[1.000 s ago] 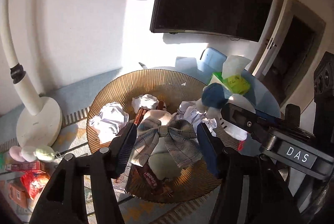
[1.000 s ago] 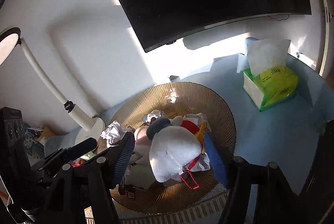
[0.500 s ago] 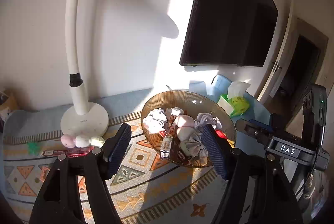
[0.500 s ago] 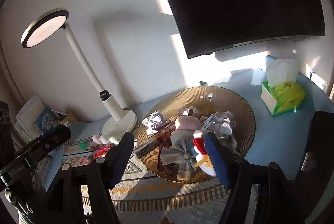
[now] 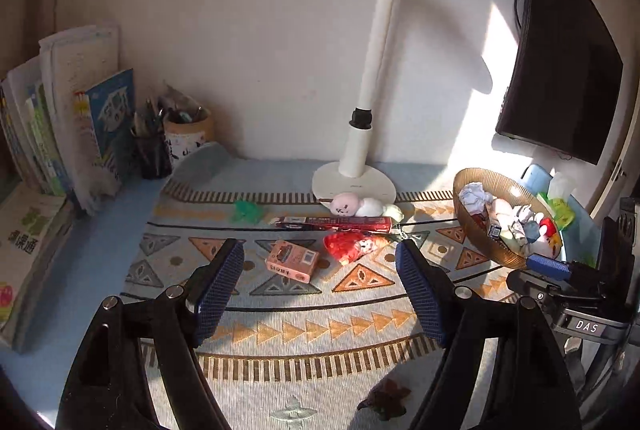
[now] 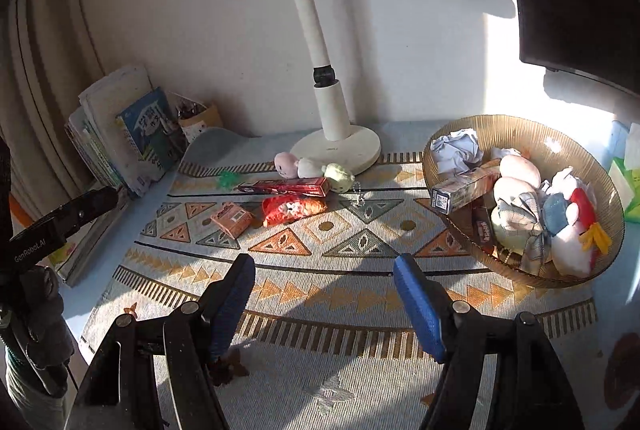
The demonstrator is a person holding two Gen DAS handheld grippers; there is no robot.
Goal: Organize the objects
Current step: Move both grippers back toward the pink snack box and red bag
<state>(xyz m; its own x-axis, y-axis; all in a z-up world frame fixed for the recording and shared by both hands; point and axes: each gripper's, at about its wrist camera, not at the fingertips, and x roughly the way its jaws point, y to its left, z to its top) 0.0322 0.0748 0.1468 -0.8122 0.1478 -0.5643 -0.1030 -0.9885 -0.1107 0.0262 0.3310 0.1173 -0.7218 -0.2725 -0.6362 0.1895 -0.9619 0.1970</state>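
At far left of the left wrist view, books [image 5: 60,133] upright against the wall, pen cups [image 5: 172,137] just beside them. Lower centre, left gripper [image 5: 320,286] over the patterned mat [image 5: 304,334], jaws apart and just opened wider, nothing between the pads. Between the fingertips, further back on the mat, pink box [image 5: 292,261] and red packet [image 5: 352,245] near each other; behind them a long red box [image 5: 336,224], then a plush chain [image 5: 362,205] touching the lamp base [image 5: 354,183]. At right, amber bowl [image 5: 480,234] piled with crumpled paper and soft toys. From the right wrist view, right gripper [image 6: 324,304] at lower centre, jaws likewise apart, empty, above bare mat; same bowl at right of frame, tissue pack [image 6: 628,185] at the far right edge.
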